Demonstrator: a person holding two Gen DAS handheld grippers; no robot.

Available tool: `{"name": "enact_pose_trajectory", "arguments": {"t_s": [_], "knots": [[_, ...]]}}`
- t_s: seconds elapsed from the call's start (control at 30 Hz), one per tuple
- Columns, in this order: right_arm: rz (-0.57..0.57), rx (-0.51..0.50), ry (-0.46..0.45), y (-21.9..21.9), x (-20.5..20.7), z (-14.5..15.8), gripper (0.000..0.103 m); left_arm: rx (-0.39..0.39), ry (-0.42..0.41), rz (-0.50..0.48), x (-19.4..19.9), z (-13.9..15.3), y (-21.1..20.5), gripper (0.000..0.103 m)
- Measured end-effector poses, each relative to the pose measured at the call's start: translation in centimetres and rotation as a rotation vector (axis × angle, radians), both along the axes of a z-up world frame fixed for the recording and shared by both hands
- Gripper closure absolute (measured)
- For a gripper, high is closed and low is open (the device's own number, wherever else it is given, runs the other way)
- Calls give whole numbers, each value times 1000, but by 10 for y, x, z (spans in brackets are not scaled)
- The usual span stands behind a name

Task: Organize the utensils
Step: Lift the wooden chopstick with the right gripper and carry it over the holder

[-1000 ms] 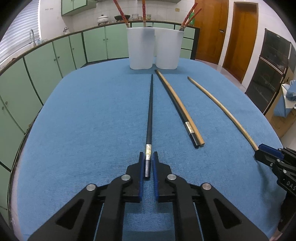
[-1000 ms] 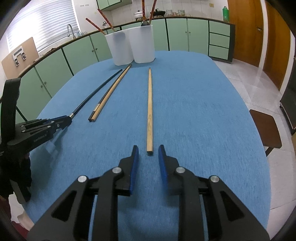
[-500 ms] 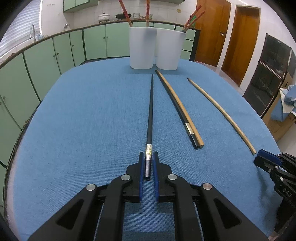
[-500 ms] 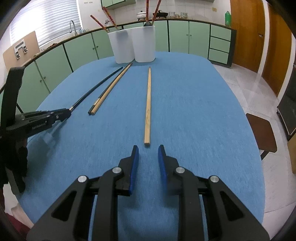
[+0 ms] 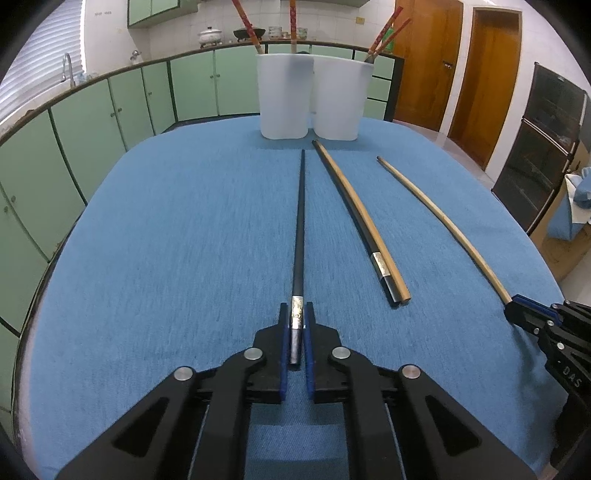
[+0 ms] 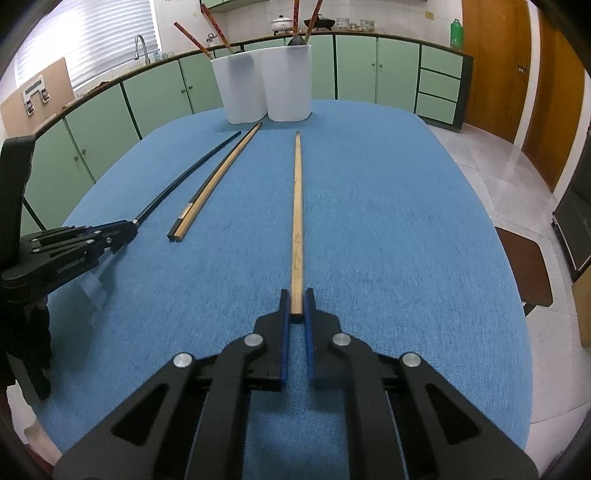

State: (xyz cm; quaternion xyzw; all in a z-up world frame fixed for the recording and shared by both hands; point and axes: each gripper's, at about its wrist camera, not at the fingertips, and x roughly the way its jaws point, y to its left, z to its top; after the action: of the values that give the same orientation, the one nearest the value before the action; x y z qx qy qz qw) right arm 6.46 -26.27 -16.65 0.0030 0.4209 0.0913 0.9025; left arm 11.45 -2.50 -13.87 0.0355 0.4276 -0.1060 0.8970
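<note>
Lower ends of red chopsticks [image 5: 244, 17] inside cups [image 5: 283, 96]

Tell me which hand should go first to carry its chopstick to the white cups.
Either could; I'd lean left. The left gripper is clamped on the black chopstick well past its end, while the right gripper pinches only the tip of the wooden chopstick. Both point toward the white cups.

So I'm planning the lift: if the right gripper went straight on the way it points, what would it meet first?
Probably the blue tablecloth, since the right gripper, shut on the light wooden chopstick, points downward; the white containers lie far beyond.
</note>
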Motion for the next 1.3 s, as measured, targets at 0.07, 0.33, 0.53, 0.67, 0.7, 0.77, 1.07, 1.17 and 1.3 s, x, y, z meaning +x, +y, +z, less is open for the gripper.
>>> {"name": "enact_pose_trajectory", "arguments": {"t_s": [0.07,0.33,0.53,0.67,0.7,0.77,1.07,1.17,1.3], "knots": [[0,4,-9,-2,-1,3,97,-6,-6,-11,-3,5,-1,96],[17,-38,-170,-12,-12,64,97,-18,-141,-34,-26,71,9,96],[27,10,-255,-25,-4,122,97,-52,-270,-43,-29,129,16,96],[46,58,-289,-33,13,160,97,-92,-324,-64,-18,159,21,96],[50,71,-290,-34,18,168,97,-96,-331,-69,-16,164,22,96],[67,103,-284,-37,31,183,97,-105,-345,-84,-8,174,18,96],[109,119,-289,-49,82,243,97,-123,-378,-131,26,208,16,96],[93,68,-334,-51,99,267,97,-115,-408,-126,33,221,18,96],[61,19,-406,-56,126,297,97,-101,-469,-99,63,251,21,96]]}}
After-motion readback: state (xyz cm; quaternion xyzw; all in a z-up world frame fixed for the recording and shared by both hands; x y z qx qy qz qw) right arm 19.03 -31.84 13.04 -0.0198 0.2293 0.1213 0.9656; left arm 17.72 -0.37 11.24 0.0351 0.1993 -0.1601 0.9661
